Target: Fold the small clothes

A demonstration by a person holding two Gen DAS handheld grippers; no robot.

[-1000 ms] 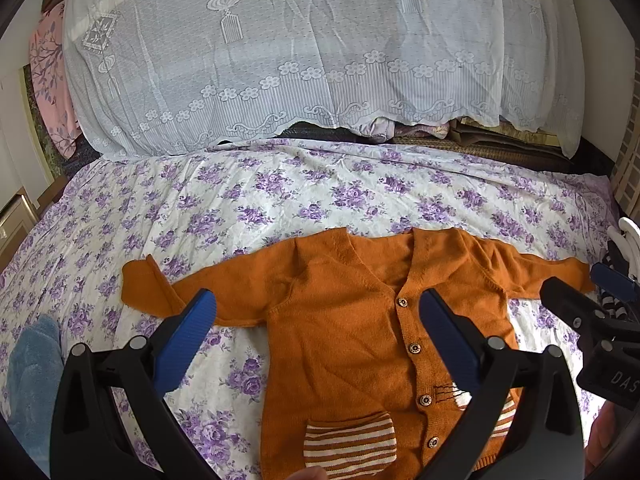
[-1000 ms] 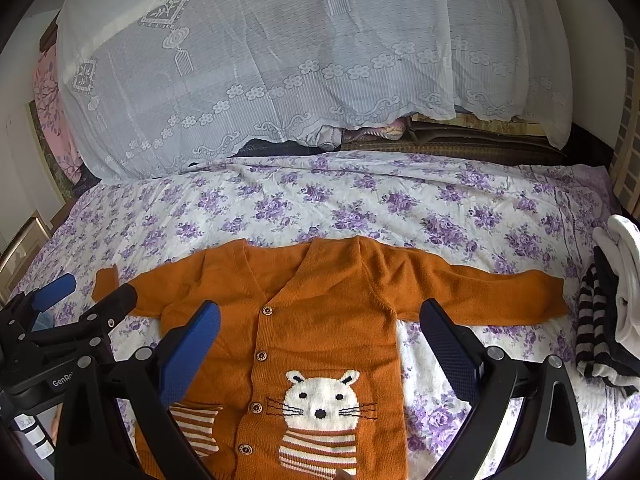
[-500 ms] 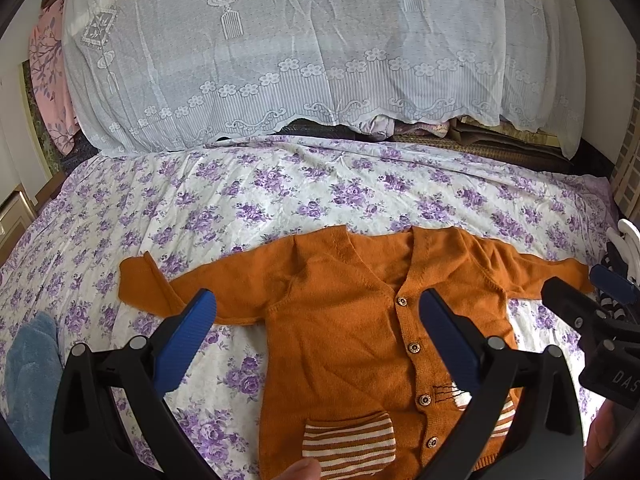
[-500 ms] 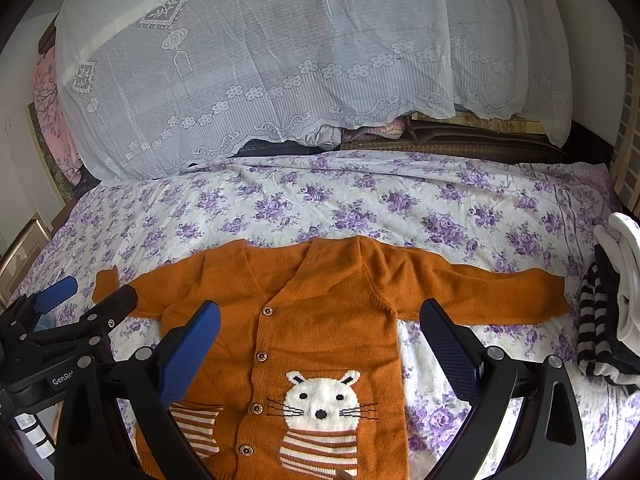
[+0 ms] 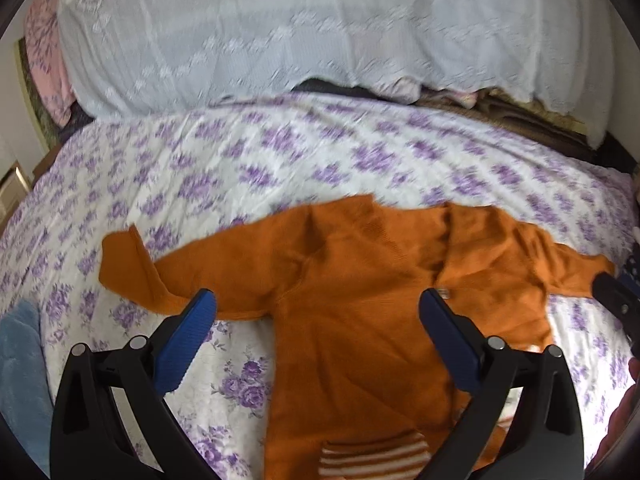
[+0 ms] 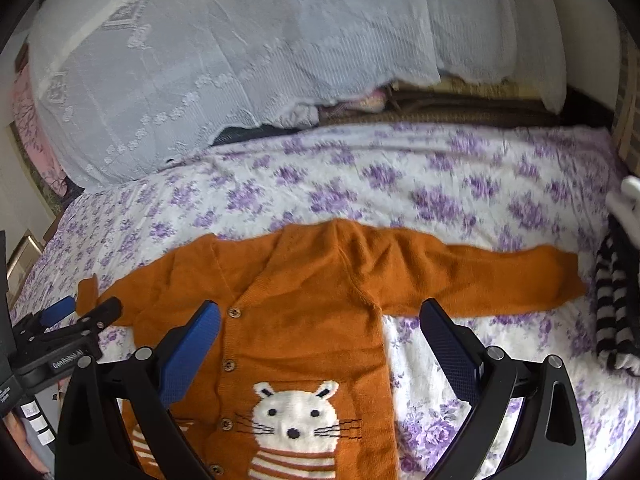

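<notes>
A: What takes up most of the scene?

B: A bed with a purple-flowered sheet [image 6: 400, 168], backed by a heap under a white lace cover [image 5: 280, 32]. On the near part of the sheet lies the orange knit cardigan [image 6: 312, 304], front up and buttoned, sleeves spread to either side.

A: How does it look?

B: Mostly flat. Its left sleeve ends in a turned-up cuff [image 5: 120, 264]; the other runs straight toward a striped black-and-white garment [image 6: 612, 300] at the sheet's right edge.

A: Room to move?

B: Bare sheet beyond the collar and left of the folded cuff, up to a blue fuzzy cloth [image 5: 20, 360].

A: The grippers?

B: The left gripper [image 5: 316, 316] and right gripper [image 6: 320, 320] both hang over the cardigan, fingers spread wide, holding nothing.

A: Any difference between views?

B: Only the right wrist view shows the white cat face [image 6: 298, 416]; the left shows a striped pocket [image 5: 372, 454].
</notes>
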